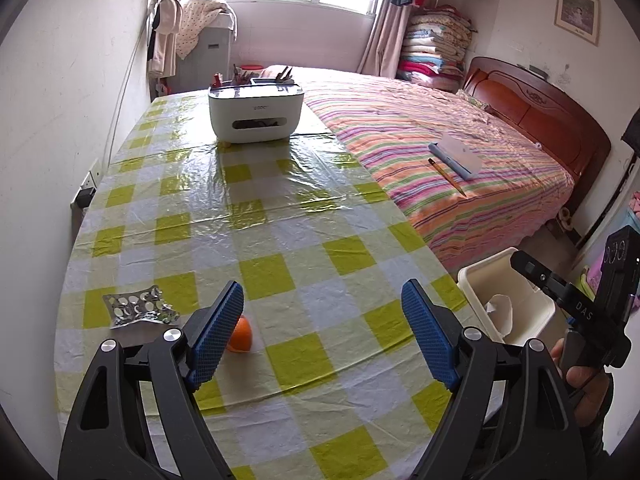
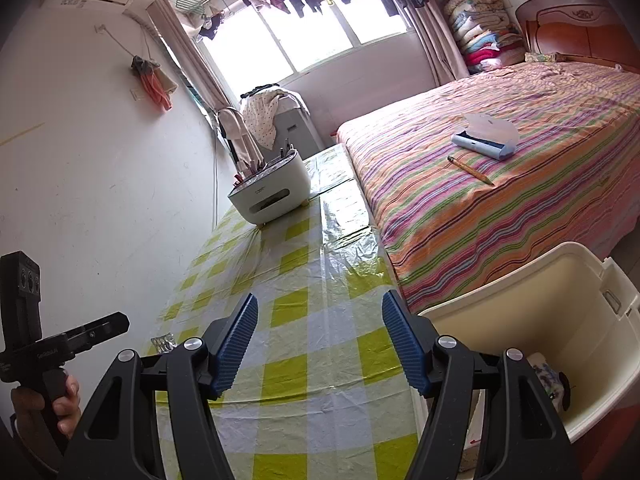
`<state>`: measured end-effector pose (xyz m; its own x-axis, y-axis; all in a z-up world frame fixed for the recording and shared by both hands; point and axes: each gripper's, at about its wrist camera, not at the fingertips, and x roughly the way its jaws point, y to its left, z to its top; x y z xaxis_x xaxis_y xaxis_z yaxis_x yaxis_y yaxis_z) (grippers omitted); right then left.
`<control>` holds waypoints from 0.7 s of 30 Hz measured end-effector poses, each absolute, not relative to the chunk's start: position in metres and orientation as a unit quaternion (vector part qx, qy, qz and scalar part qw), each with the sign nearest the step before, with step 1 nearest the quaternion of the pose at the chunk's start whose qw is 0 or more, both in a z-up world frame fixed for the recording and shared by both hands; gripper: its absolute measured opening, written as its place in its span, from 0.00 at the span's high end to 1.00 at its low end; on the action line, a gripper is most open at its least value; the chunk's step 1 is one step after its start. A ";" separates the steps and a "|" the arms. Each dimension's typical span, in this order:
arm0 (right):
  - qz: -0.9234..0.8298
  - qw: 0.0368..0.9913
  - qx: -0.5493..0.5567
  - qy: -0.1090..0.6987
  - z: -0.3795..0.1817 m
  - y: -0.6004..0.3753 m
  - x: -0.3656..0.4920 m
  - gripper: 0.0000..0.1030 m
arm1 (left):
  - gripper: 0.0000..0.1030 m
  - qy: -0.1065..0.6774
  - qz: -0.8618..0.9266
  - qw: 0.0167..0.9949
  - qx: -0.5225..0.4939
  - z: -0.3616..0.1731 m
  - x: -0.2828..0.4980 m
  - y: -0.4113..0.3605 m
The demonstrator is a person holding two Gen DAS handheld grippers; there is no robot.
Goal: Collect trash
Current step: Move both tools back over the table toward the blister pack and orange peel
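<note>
A piece of orange peel (image 1: 241,336) lies on the checked tablecloth (image 1: 280,216), half hidden behind my left gripper's left finger. An empty silver blister pack (image 1: 138,307) lies to its left; its edge shows in the right wrist view (image 2: 163,342). My left gripper (image 1: 322,334) is open and empty above the table's near end. My right gripper (image 2: 319,344) is open and empty over the table's right edge. A cream trash bin (image 2: 532,320) stands right of the table with crumpled paper (image 1: 500,312) inside; the bin (image 1: 476,276) also shows in the left wrist view.
A white desk organiser (image 1: 256,114) with pens stands at the table's far end. A bed with a striped cover (image 1: 440,152) lies along the right, with a pencil (image 1: 446,176) and a blue case (image 1: 456,156) on it. A wall (image 1: 48,140) is to the left.
</note>
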<state>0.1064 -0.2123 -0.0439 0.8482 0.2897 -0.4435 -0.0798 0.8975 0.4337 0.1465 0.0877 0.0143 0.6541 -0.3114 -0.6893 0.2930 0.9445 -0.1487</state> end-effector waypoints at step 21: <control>0.206 0.916 0.128 0.320 -0.061 -0.105 0.129 0.38 | 0.22 0.434 -0.090 0.894 -0.065 -0.021 0.181 0.236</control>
<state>0.1293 -0.1051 -0.0607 0.7101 0.4588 -0.5341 -0.2949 0.8826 0.3661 0.1809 0.2362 -0.0215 0.6070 -0.2173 -0.7644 0.1039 0.9753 -0.1948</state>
